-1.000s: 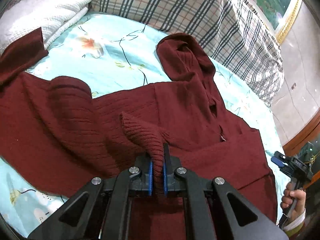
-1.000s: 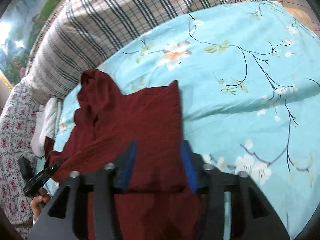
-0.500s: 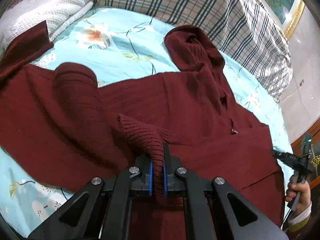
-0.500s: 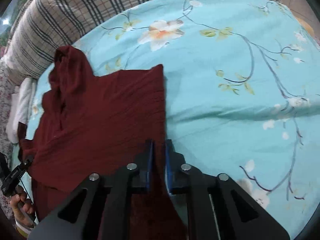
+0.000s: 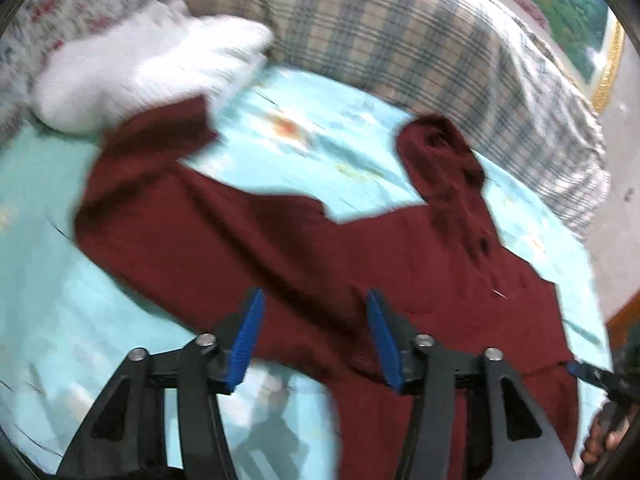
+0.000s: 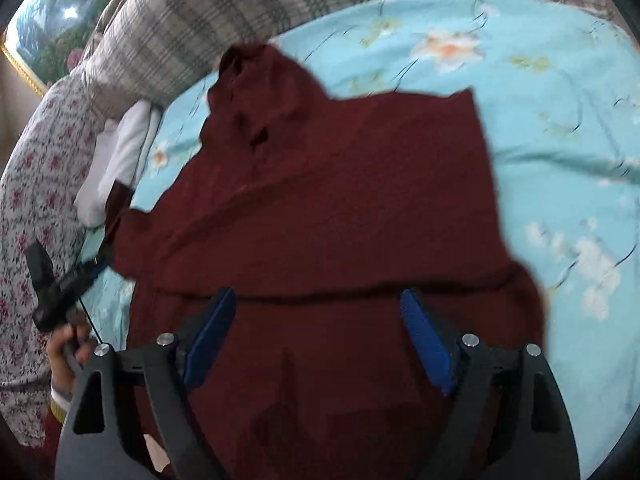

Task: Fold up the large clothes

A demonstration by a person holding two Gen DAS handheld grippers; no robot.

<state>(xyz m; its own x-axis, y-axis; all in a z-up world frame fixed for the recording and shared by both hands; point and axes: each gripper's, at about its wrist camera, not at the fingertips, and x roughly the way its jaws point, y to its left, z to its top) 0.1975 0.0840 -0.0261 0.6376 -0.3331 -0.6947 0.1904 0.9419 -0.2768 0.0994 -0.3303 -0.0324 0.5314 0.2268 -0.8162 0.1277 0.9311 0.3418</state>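
A dark red hooded sweater point(image 5: 304, 248) lies spread on the light blue flowered sheet point(image 5: 48, 280), its hood point(image 5: 440, 152) toward the pillows and one sleeve point(image 5: 156, 140) reaching the white blanket. My left gripper point(image 5: 314, 294) hovers over its lower part; the jaws are opening and nothing sits between the blue pads point(image 5: 250, 332). In the right wrist view the sweater point(image 6: 340, 200) fills the middle, hood point(image 6: 260, 80) at the top. My right gripper point(image 6: 316, 294) hangs above it, jaws opening, no cloth between them. The left gripper point(image 6: 68, 280) shows at the left edge.
A plaid quilt point(image 5: 440, 40) runs along the far side of the bed. A folded white blanket point(image 5: 140, 64) lies at the back left beside flowered fabric point(image 6: 28, 200). A framed picture point(image 5: 592, 20) and a wooden edge point(image 5: 624, 316) stand to the right. A hand point(image 6: 66, 352) holds the left gripper.
Both grippers let go of the sweater and opened: the left dropped the ribbed cuff, the right the edge. Both views have swung; the right one now looks over the sweater's body.
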